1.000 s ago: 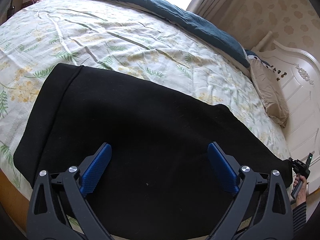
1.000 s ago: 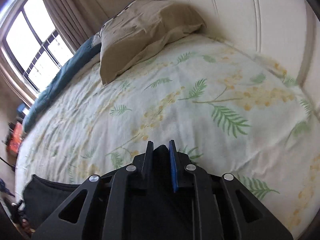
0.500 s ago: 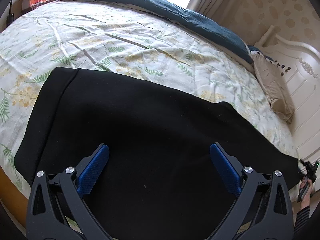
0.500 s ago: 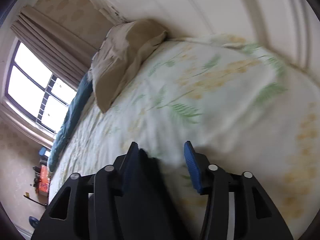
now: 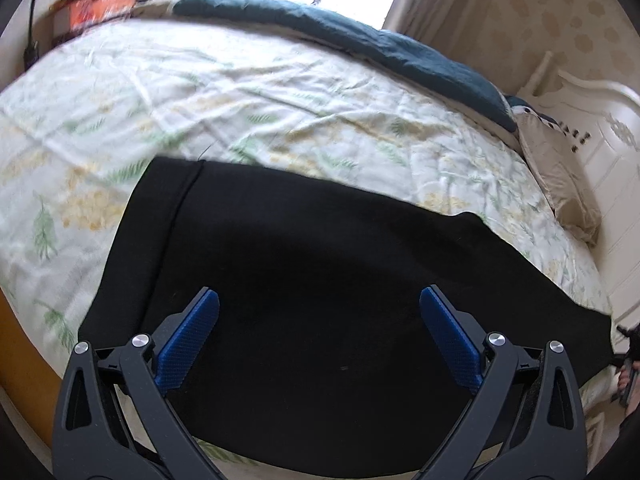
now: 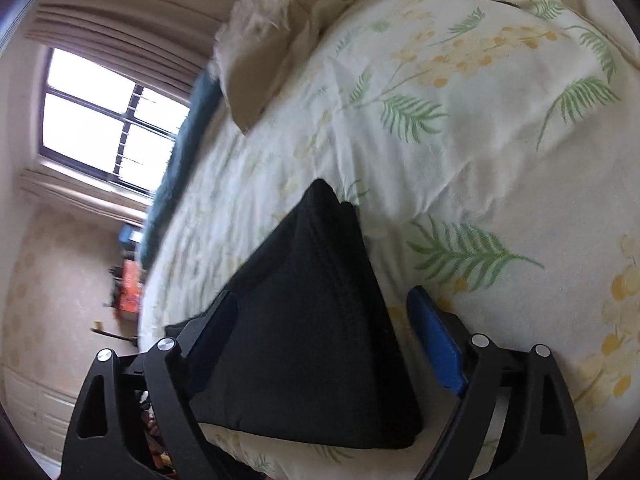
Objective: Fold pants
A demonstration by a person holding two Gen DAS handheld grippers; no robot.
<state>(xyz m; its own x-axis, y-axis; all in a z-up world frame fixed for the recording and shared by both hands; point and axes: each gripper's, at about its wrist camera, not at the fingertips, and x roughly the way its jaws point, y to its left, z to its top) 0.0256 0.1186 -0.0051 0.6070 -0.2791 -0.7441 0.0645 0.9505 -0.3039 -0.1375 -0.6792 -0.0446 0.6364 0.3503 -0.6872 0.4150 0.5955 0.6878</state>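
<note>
The black pants [image 5: 340, 280] lie flat on the bed [image 5: 280, 92], folded lengthwise. Both tongs [image 5: 319, 334] [image 6: 322, 332] are wide, holding nothing. More folds remain.

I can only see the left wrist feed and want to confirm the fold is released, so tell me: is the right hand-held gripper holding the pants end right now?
Observer: No. The right hand-held gripper is open, and the black pants end lies between its fingers, ungripped.
Operator: Is that end flat on the bed?
Observer: It lies on the floral sheet, its tip pointing toward the tan pillow.
Operator: Anything near that end?
Observer: Only bare sheet to its right; the pillow sits well beyond the tip.
</note>
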